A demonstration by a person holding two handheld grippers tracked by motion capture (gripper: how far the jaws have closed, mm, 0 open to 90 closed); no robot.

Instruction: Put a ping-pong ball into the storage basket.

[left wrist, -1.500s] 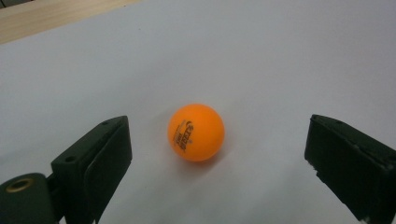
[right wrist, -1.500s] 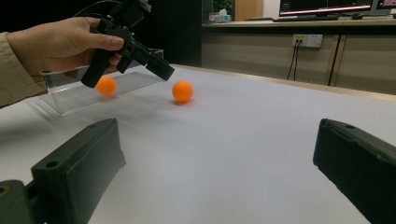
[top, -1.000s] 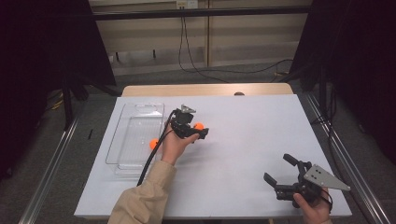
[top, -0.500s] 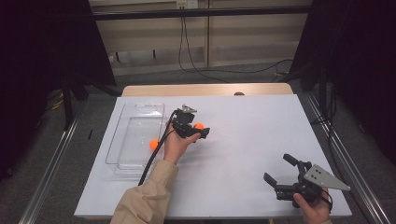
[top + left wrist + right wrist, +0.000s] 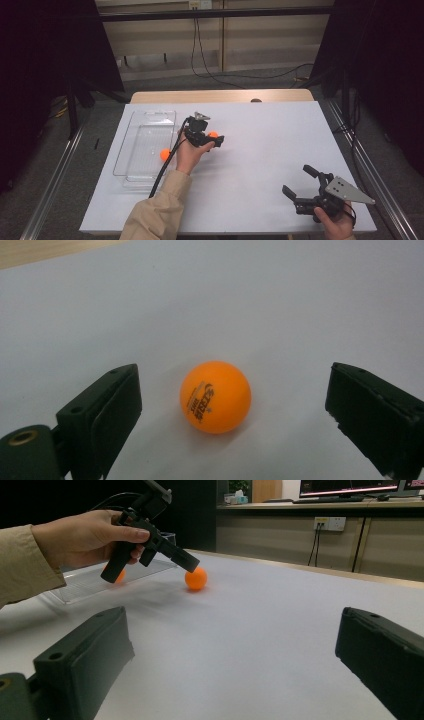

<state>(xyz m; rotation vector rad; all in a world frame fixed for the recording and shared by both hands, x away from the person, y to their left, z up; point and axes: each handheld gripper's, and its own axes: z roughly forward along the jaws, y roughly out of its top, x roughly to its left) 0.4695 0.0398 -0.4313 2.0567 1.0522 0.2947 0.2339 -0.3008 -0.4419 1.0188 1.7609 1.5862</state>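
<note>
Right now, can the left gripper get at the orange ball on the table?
Probably yes: the left gripper stands open with the orange ball on the bare table between its jaws, touching neither.

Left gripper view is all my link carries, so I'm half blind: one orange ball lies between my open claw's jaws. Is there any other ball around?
Observer: Yes, a second orange ball lies in a clear tray just left of your left hand.
Operator: And the right claw?
Observer: The right claw is open and holds nothing, near the right front corner of the table, well apart from both balls.
</note>
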